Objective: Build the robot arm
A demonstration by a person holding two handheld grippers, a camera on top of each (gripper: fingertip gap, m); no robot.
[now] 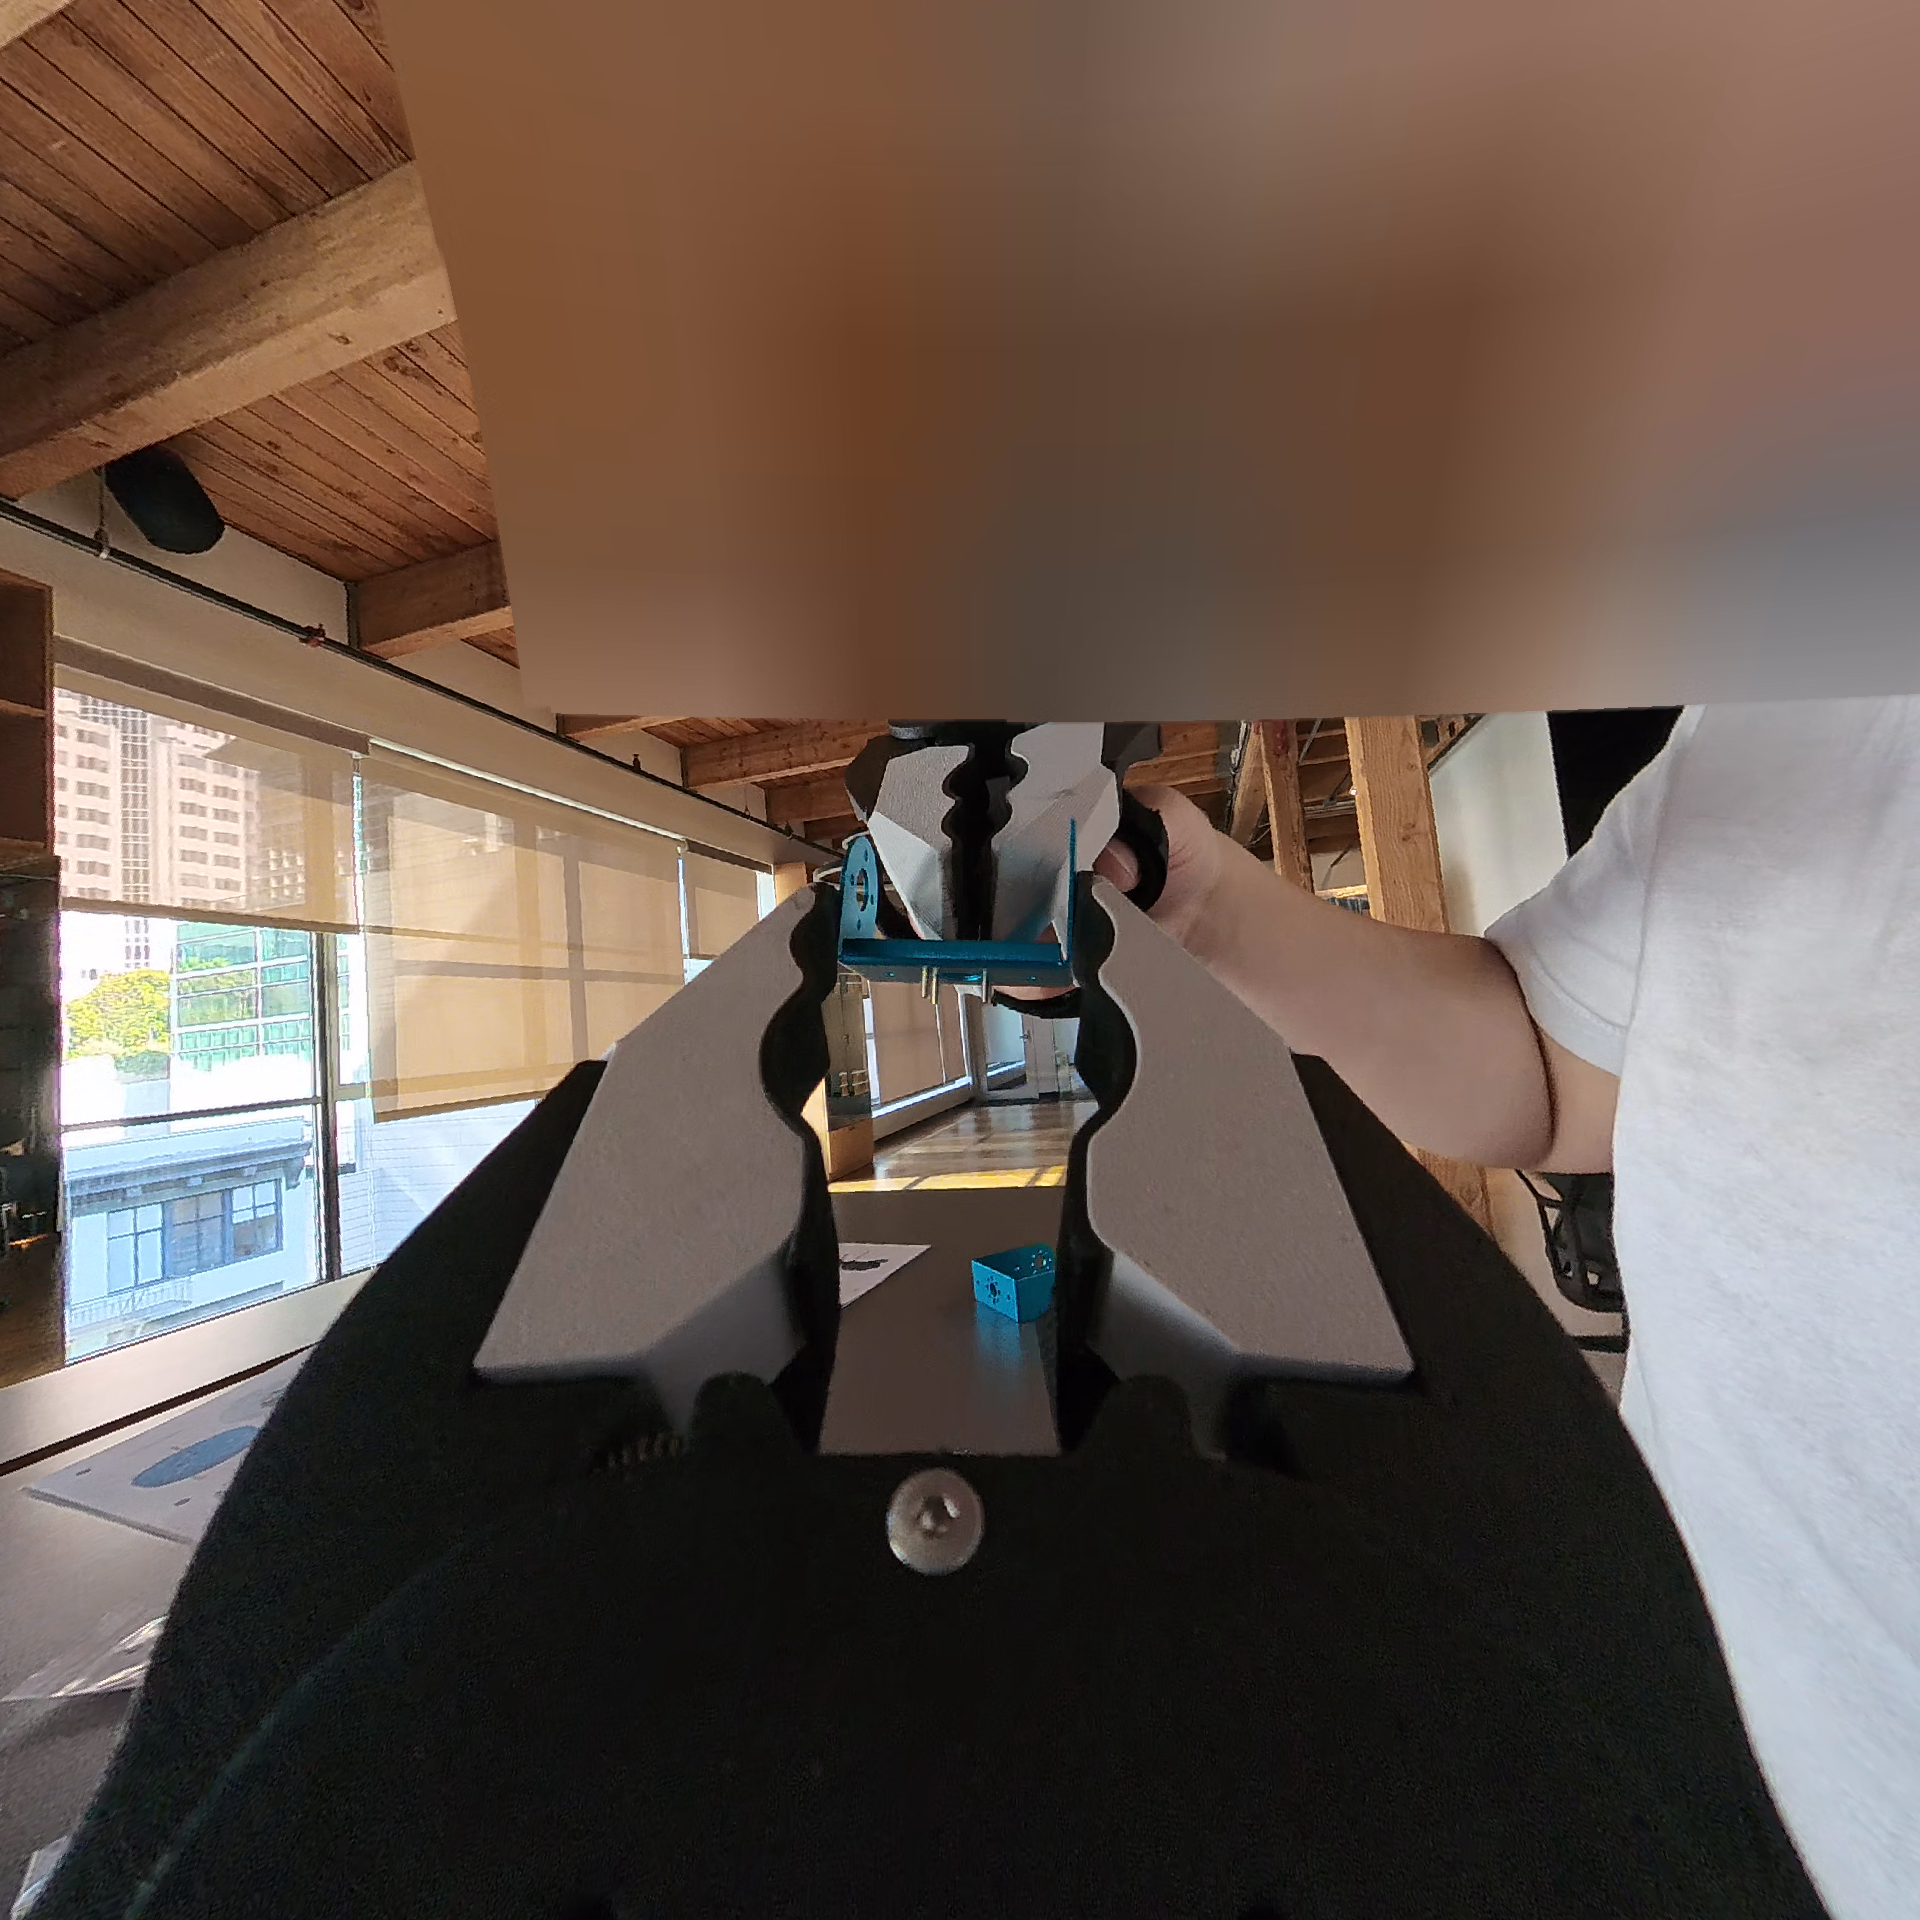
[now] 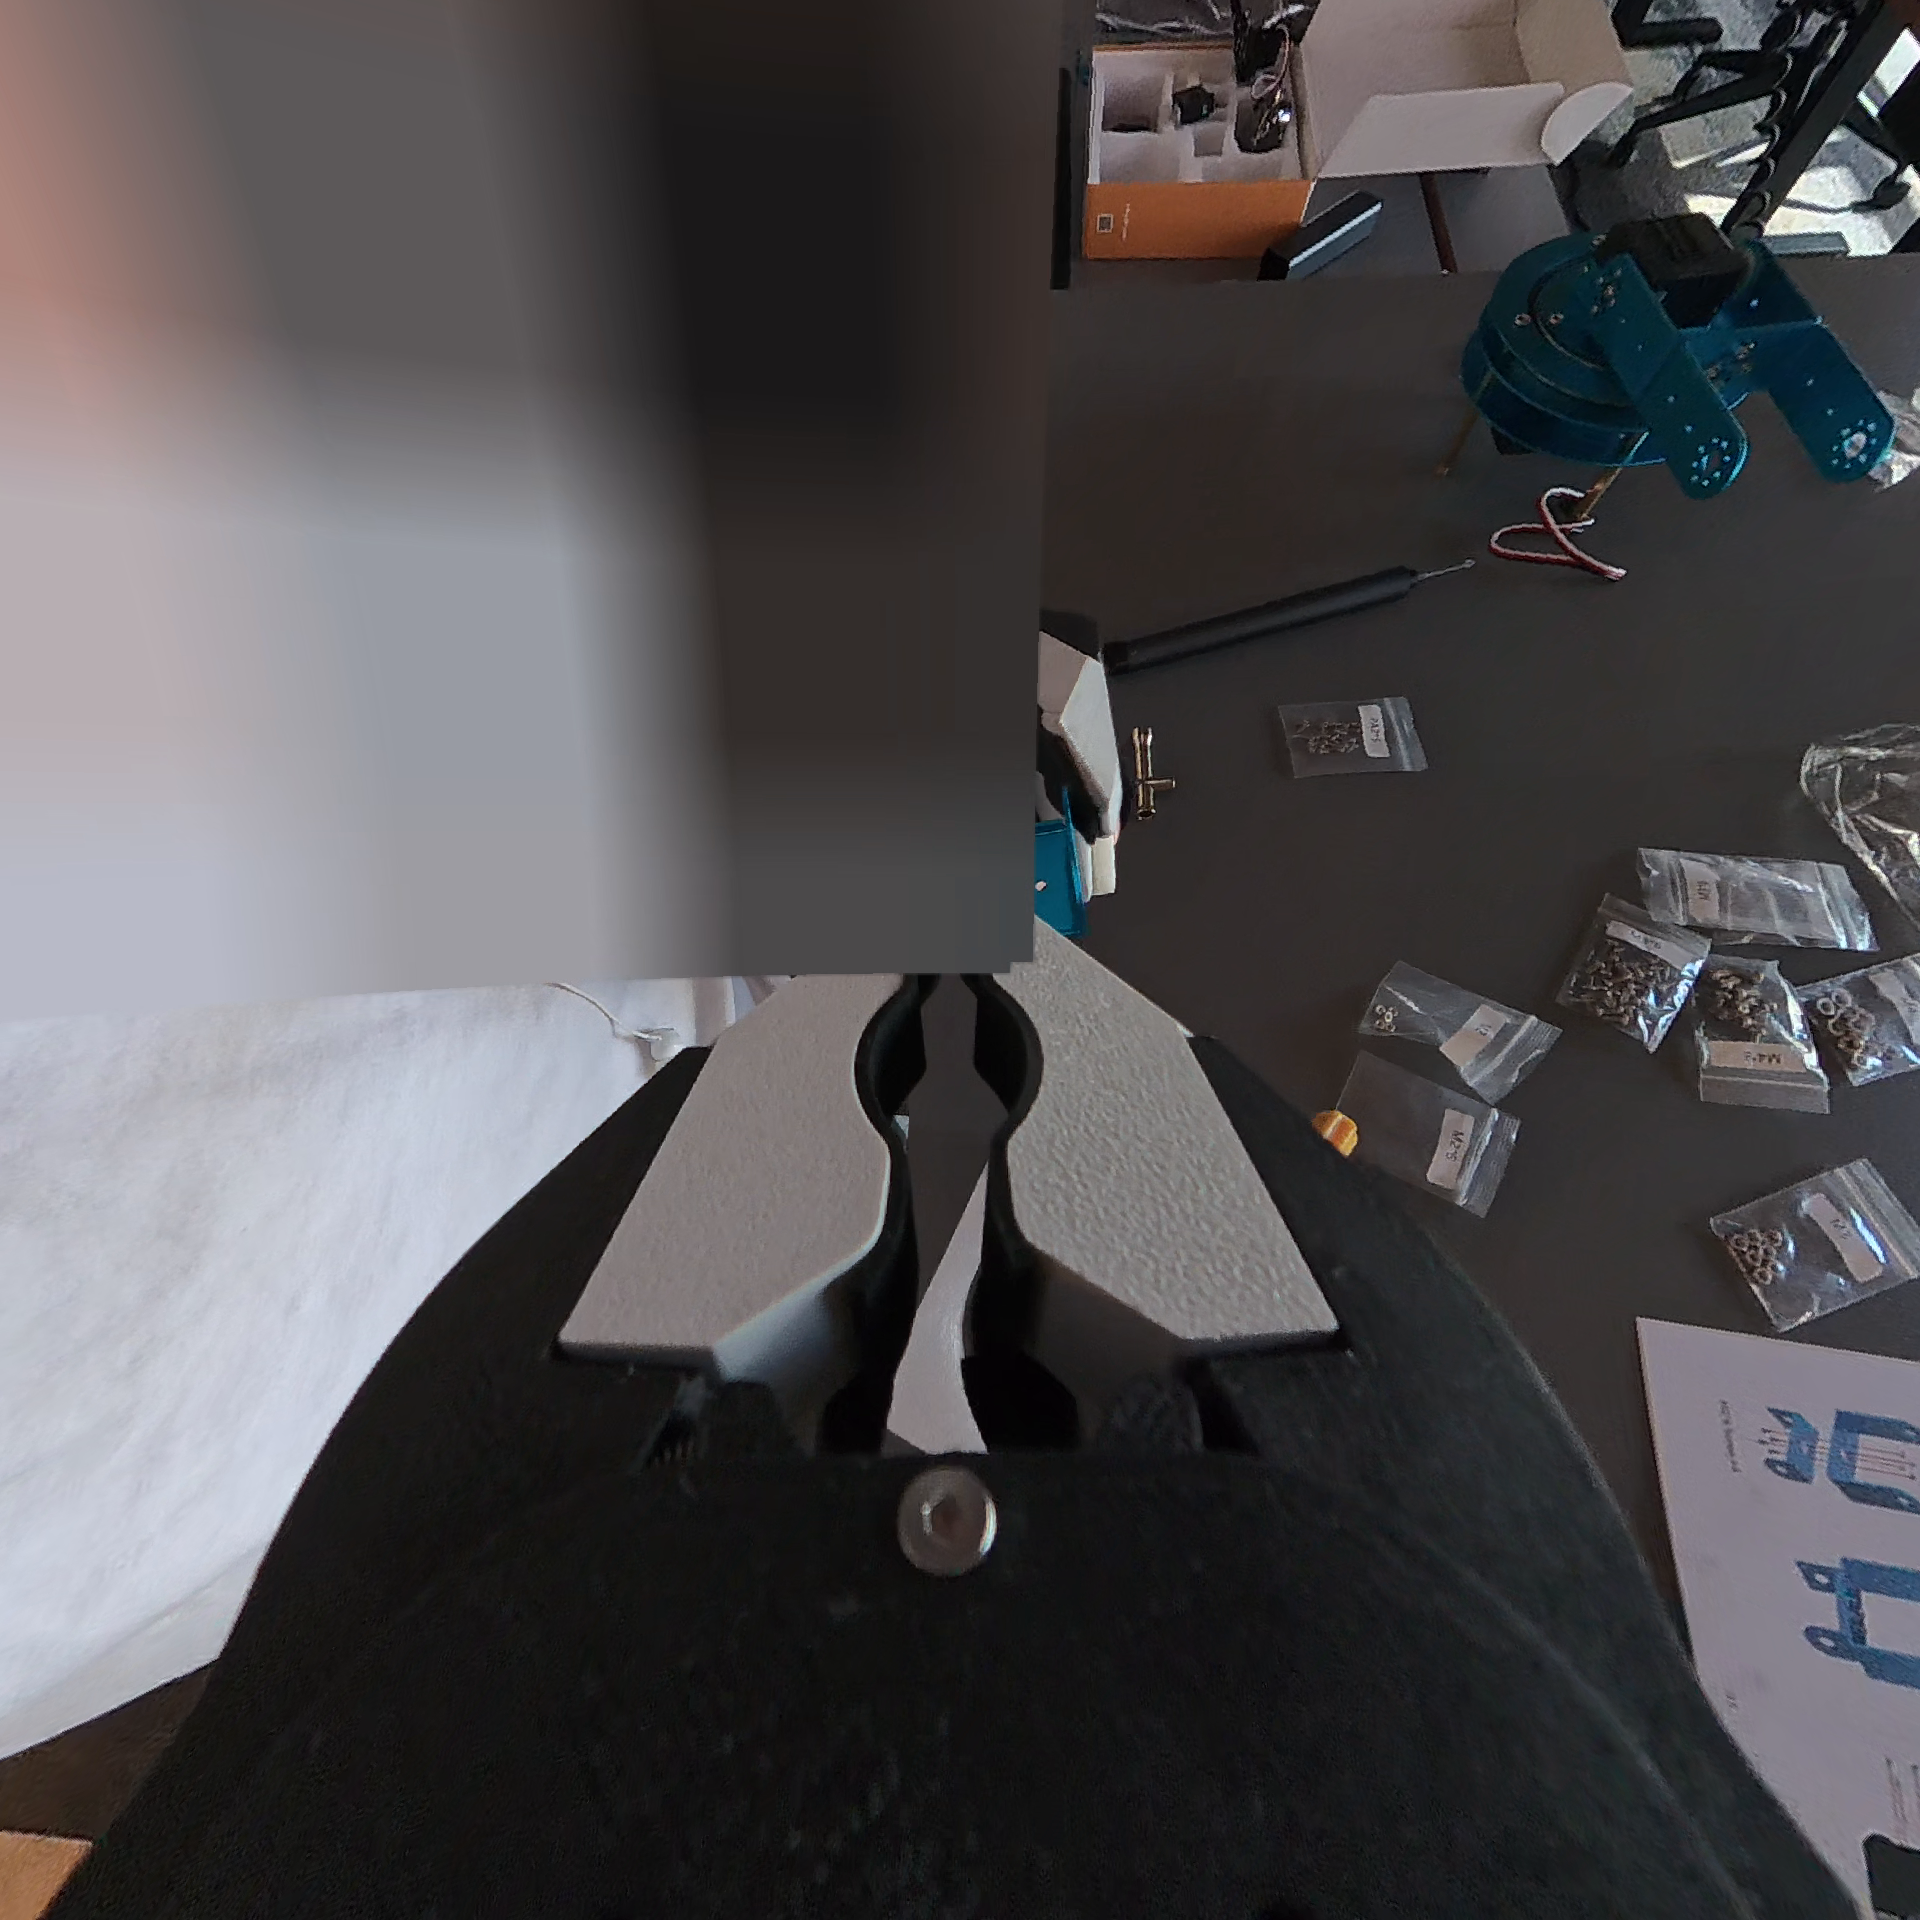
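Note:
My left gripper [image 1: 954, 920] is shut on a blue U-shaped metal bracket [image 1: 951, 954] and holds it in the air across its width. Brass screw ends [image 1: 932, 984] stick out under the bracket. My right gripper [image 1: 971, 894], held by a person's hand [image 1: 1174, 862], points down into the bracket from above with its pads together. In the right wrist view the right gripper [image 2: 948, 987] shows a narrow gap, and a blurred patch hides its tips. What it grips cannot be seen. The bracket [image 2: 1060, 878] and a left finger [image 2: 1086, 727] show just beyond the patch.
A second blue bracket [image 1: 1013, 1283] and a paper sheet [image 1: 878, 1262] lie on the dark table [image 2: 1299, 436]. Also there: a blue robot base assembly [image 2: 1621, 364], black screwdriver [image 2: 1257, 623], brass cross wrench [image 2: 1148, 779], several screw bags [image 2: 1455, 1023], an instruction sheet [image 2: 1797, 1558] and an orange box [image 2: 1195, 135]. The grippers are tip to tip, or close to it.

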